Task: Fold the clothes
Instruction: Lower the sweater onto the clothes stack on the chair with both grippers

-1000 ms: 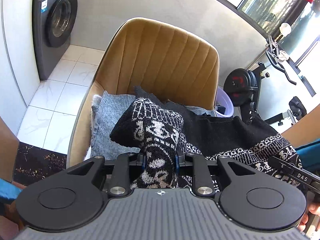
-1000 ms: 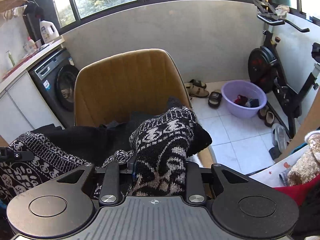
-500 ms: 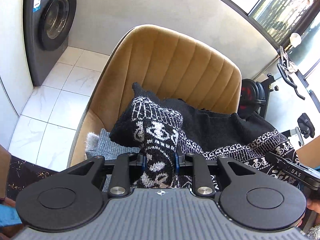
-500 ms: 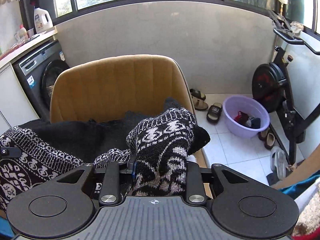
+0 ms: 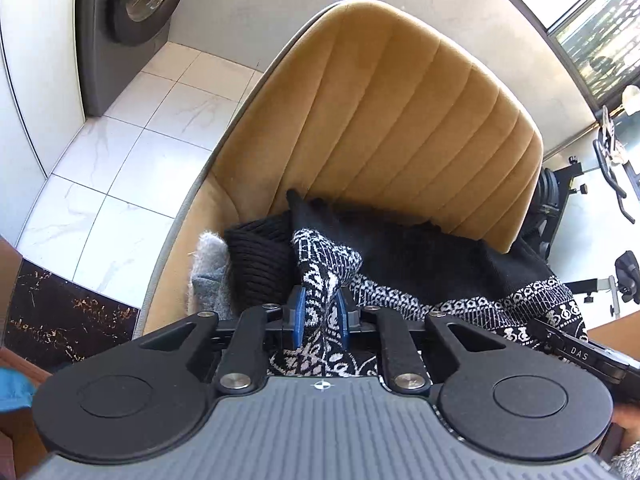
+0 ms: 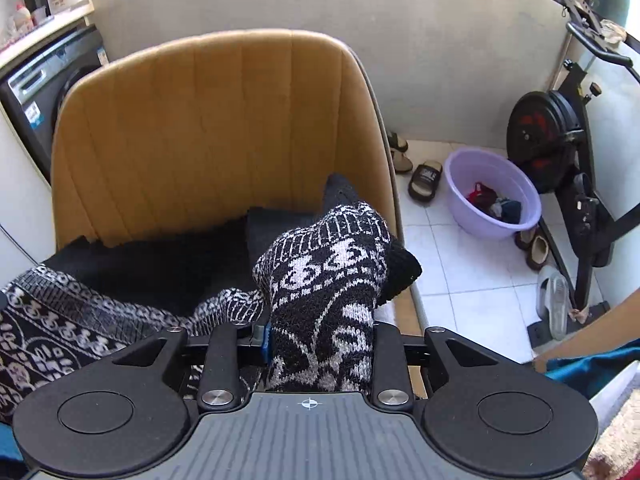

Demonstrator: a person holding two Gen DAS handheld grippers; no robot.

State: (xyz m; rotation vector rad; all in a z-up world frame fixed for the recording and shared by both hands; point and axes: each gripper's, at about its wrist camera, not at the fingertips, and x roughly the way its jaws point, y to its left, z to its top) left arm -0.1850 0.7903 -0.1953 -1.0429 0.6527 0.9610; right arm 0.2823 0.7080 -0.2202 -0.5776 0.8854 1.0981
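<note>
A black-and-white patterned knit sweater lies stretched across the seat of a tan chair. My left gripper is shut on its left patterned end. My right gripper is shut on the sweater's right patterned end, which bunches up over the fingers and hides them. The sweater's black body spans between the two grippers, against the chair back. A grey knit garment lies under the sweater at the seat's left edge.
A washing machine stands at the left on the white tile floor. A purple basin with clothes, slippers and an exercise bike stand to the right of the chair.
Both grippers have moved forward and down toward the chair with the sweater held. The sweater now covers most of the grey garment on the seat.
</note>
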